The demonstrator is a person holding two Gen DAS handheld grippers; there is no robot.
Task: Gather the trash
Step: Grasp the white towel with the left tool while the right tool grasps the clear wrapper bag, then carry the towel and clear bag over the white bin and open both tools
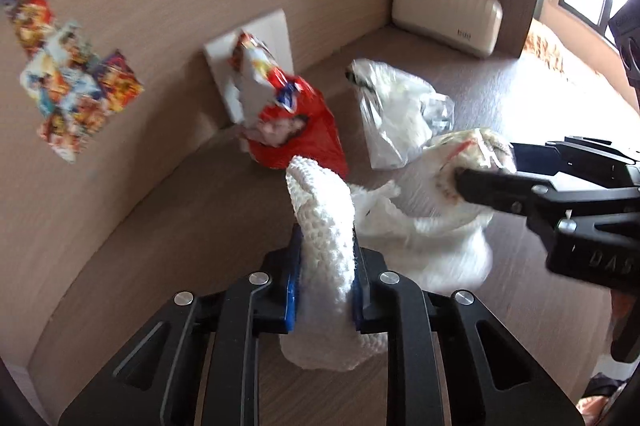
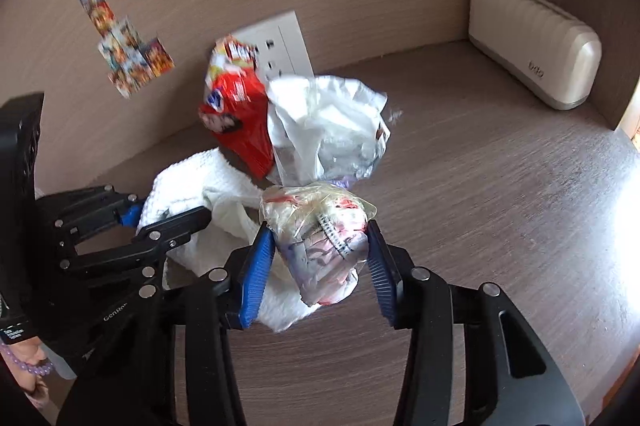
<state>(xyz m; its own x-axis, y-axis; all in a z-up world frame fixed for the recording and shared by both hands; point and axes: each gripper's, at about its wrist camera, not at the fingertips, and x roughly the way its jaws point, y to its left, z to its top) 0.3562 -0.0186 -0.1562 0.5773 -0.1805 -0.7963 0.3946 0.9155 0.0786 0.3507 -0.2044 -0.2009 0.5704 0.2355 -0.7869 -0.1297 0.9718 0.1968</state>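
White knit cloth (image 1: pixel 324 250), red snack bag (image 1: pixel 298 122), blue-padded fingers (image 2: pixel 256 278), multicoloured stickers (image 1: pixel 68 74).

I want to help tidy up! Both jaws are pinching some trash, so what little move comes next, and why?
Probably lift both a little. The left gripper has its jaws shut on the white paper towel, the right gripper on the crumpled clear wrapper. Both pieces lie on the wooden desk, so raising them clears the red snack bag.

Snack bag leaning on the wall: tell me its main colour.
Red, with white and printed graphics toward the top. The snack bag shows best in the right wrist view.
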